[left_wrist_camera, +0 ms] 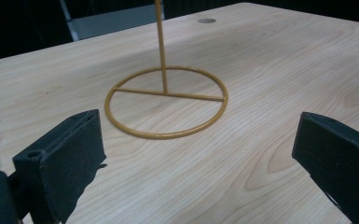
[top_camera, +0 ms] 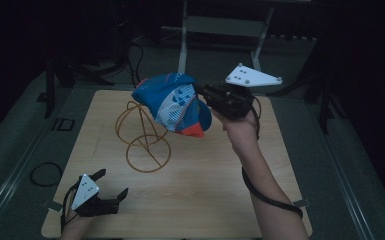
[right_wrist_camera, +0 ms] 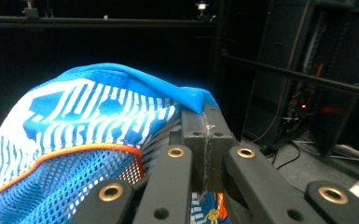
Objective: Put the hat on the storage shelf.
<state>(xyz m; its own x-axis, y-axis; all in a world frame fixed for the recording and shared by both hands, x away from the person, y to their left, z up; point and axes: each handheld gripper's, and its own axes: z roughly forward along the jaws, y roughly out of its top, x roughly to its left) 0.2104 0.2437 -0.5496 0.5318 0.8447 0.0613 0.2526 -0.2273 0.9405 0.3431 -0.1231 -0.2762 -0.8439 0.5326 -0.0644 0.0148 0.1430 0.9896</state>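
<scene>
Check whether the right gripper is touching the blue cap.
Touching. In the right gripper view, the right gripper has its jaws shut on the edge of the blue cap; the fabric is pinched between them.

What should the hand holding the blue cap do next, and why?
Probably lower the blue mesh cap a little onto the yellow wire stand. The right gripper is shut on the cap's edge and holds it over the stand's top, while the left gripper rests open near the stand's ring base.

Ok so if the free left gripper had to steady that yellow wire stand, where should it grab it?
Probably the thin upright rod of the yellow wire stand, just above the flat ring base. The open left gripper already faces it from the table's near side, so come in level, jaws straddling the rod.
</scene>
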